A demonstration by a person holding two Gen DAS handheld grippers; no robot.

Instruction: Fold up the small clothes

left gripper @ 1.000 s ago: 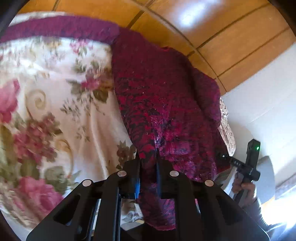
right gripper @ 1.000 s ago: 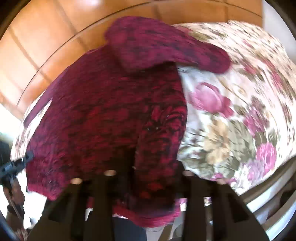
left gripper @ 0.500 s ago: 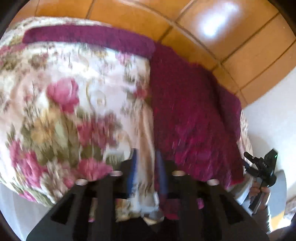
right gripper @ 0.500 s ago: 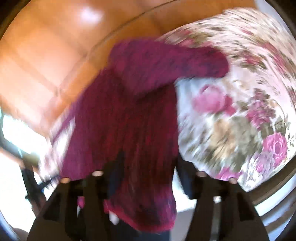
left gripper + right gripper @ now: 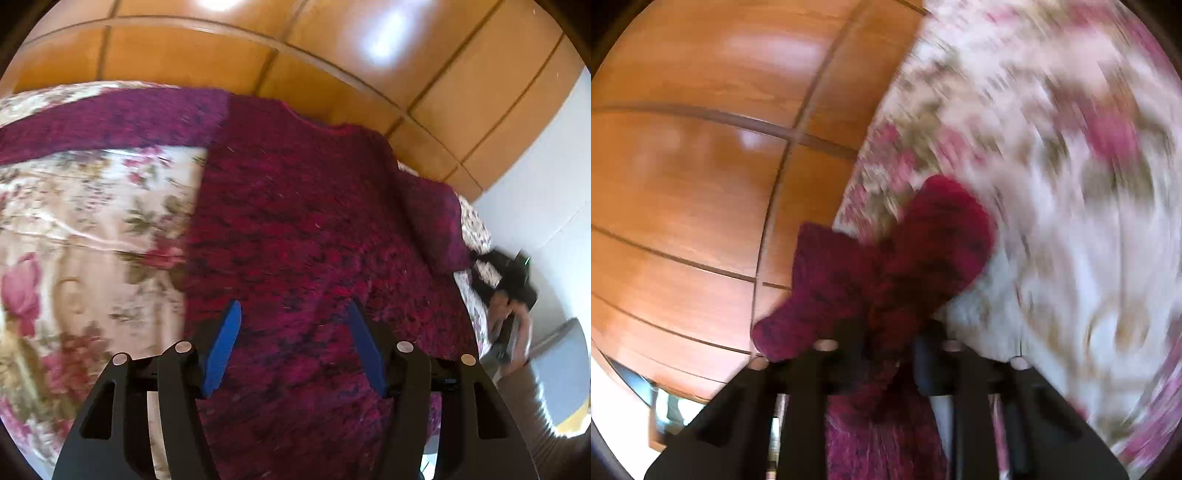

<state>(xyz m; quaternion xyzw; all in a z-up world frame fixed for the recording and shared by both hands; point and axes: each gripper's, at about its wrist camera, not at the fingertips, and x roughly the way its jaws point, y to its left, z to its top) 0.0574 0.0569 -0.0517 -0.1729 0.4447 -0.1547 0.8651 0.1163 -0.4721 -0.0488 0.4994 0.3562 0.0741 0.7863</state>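
Now the left gripper point(image 5: 293, 345), which pinched the sweater's point(image 5: 314, 236) hem a second ago, is letting go, jaws opening over the knit lying flat on the floral bedspread point(image 5: 85, 229). Meanwhile the right gripper point(image 5: 890, 354) closes on a sleeve point(image 5: 886, 266), likely starting the next fold.

The left hand-held gripper point(image 5: 293, 347) fills the lower middle of its own view, angled downward, its blue-padded fingers point(image 5: 221, 347) spread and opening over red knit, clamping nothing. The right hand-held gripper point(image 5: 890, 350), at the lower centre of its blurred view, is closing with bunched red knit between its dark fingers. At the right edge of the left view a hand point(image 5: 511, 325) grips that second tool.
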